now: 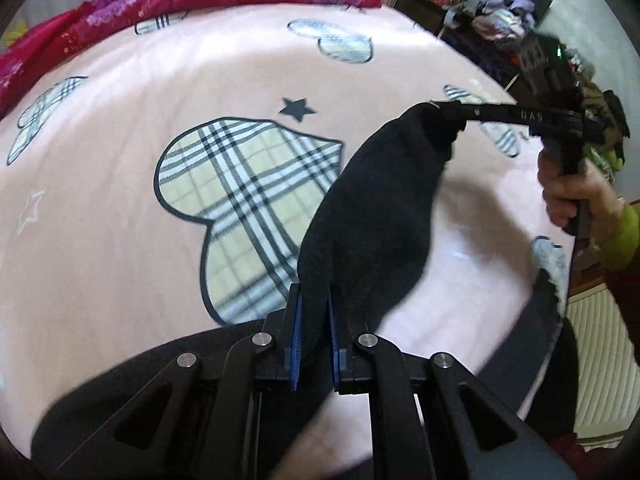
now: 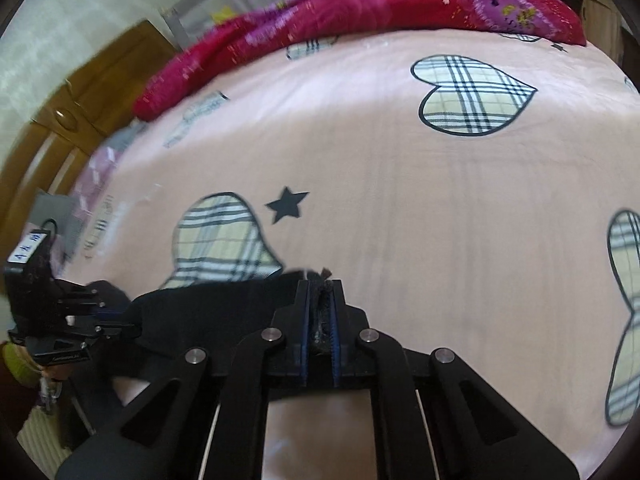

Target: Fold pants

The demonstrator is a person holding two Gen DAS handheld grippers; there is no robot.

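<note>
The black pants [image 1: 376,208] hang stretched in the air above the pink bed sheet [image 1: 120,208], held at two points. My left gripper [image 1: 314,308] is shut on one end of the cloth. My right gripper [image 1: 448,114] shows at the far right of the left wrist view, shut on the other end. In the right wrist view my right gripper [image 2: 322,296] pinches a bunched black edge, the pants [image 2: 208,312] run left from it, and my left gripper [image 2: 128,322] grips them at the left edge.
The sheet [image 2: 400,184] has plaid hearts and a dark star. A red floral quilt [image 2: 360,4] lies along the far side of the bed. A wooden cabinet [image 2: 52,120] stands left. Cluttered furniture [image 1: 500,20] and a radiator [image 1: 596,344] stand at the right.
</note>
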